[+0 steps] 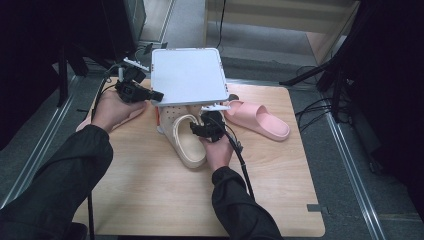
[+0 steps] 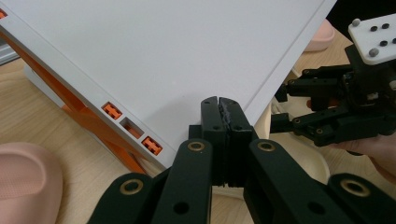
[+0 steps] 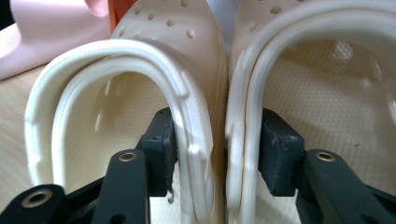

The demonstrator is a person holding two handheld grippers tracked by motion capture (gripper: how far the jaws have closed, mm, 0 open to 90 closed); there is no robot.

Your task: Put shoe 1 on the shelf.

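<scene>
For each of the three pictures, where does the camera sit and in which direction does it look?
High view: sits above the person's side, looks forward and down on the table; both forearms, the left gripper and right gripper show.
Left gripper view: rides on the left gripper, jaws shut, facing the white shelf.
Right gripper view: rides on the right gripper, jaws pinching the cream clogs together.
Shared: the high and left gripper views both show the shelf, the right gripper and a pink slipper.

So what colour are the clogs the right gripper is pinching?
Cream clogs, clearest in the right gripper view.
</scene>
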